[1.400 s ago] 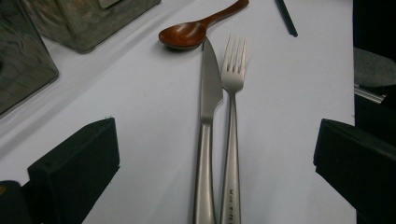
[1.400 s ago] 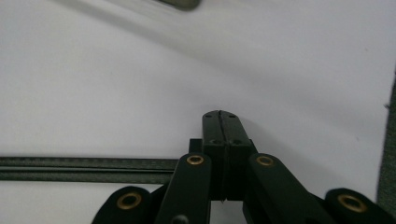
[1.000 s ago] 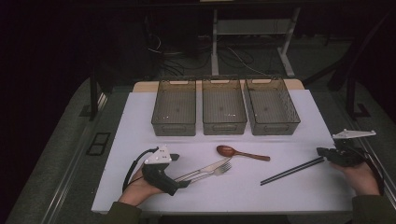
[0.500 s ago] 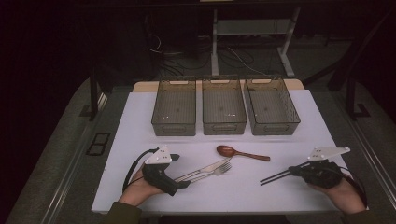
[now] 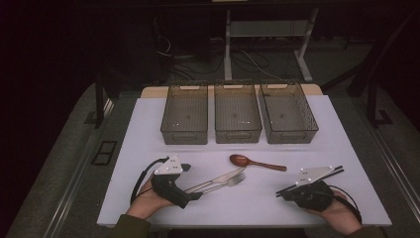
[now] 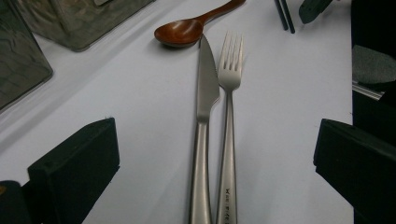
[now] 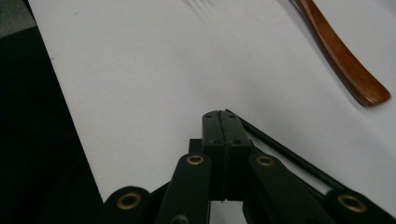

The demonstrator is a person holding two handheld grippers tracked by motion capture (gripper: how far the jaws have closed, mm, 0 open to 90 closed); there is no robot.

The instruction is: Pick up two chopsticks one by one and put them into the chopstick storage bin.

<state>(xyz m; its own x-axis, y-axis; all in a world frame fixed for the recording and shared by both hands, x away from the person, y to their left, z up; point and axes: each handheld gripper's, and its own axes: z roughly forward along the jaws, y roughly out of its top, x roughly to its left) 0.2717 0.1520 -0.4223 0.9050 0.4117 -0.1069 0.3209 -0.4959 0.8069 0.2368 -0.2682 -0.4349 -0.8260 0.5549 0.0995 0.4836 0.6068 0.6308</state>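
A steel knife [image 6: 204,93] and fork [image 6: 229,79] lie side by side on the white table [image 5: 247,208]. A brown wooden spoon [image 5: 247,162] rests just beyond them. My left gripper [image 6: 215,149] is open, one jaw on each side of the two handles, touching neither. In the high view the left gripper [image 5: 194,195] sits at the front left. The right gripper [image 5: 285,193] hovers low over a pair of black chopsticks [image 5: 334,171]. Its jaws are pressed together, and the right gripper [image 7: 220,117] has the chopsticks [image 7: 280,154] running past its right side, not between the pads.
Three see-through grey bins [image 5: 184,134] [image 5: 237,135] [image 5: 289,136] stand in a row at the back of the table. The spoon's handle [image 7: 345,56] lies ahead of the right gripper. Dark floor and desk legs lie beyond the table.
The right hand has slid left from the table's right edge until its gripper lies over the chopsticks, which have stayed put. The left hand and the cutlery have not moved.
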